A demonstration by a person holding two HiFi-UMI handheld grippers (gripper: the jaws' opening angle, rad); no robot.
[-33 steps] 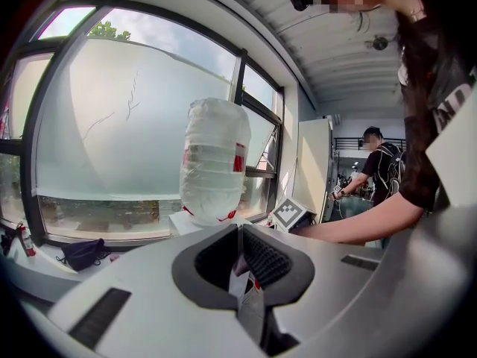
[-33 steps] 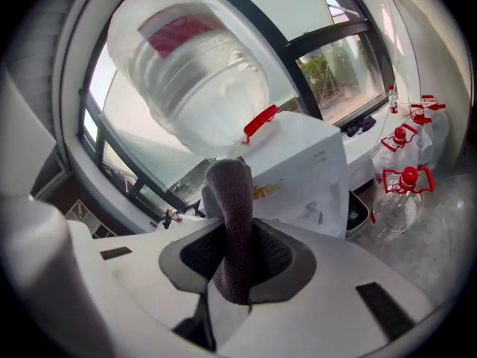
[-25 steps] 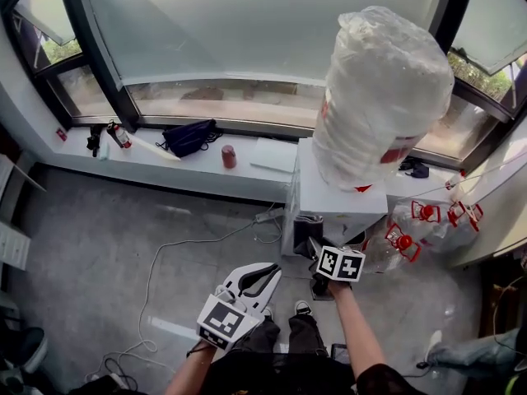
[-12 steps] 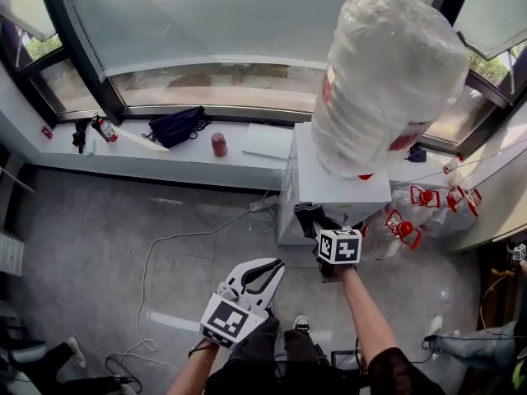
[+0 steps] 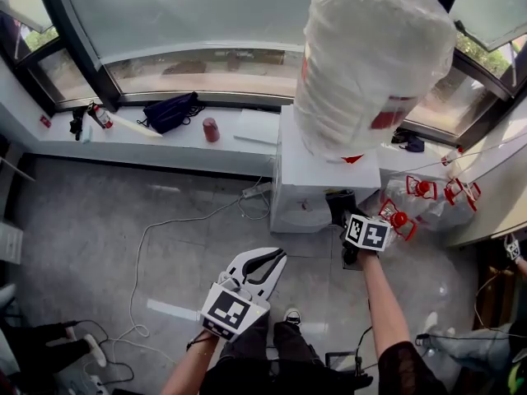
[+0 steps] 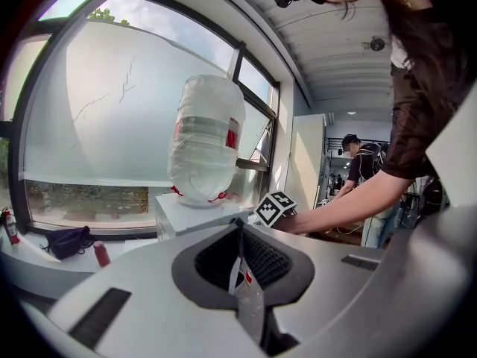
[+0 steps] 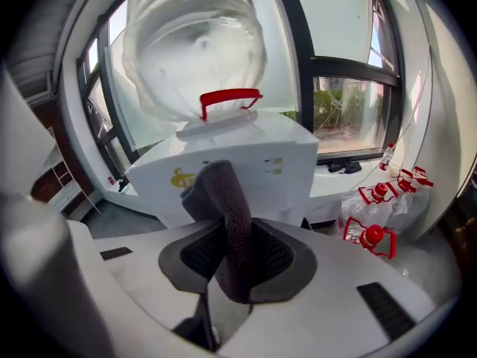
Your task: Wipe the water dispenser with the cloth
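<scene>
Both clenched: left claw [image 6: 240,256] empty, right claw [image 7: 231,259] gripping the cloth [image 7: 223,196] beside the water dispenser [image 7: 250,155].

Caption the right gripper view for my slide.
Right claw shut on a dark cloth, held before the white water dispenser under its upturned bottle.

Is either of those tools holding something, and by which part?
The right tool pinches a dark cloth by its folded lower end; the rest stands up past the jaws. The left tool holds nothing.
</scene>
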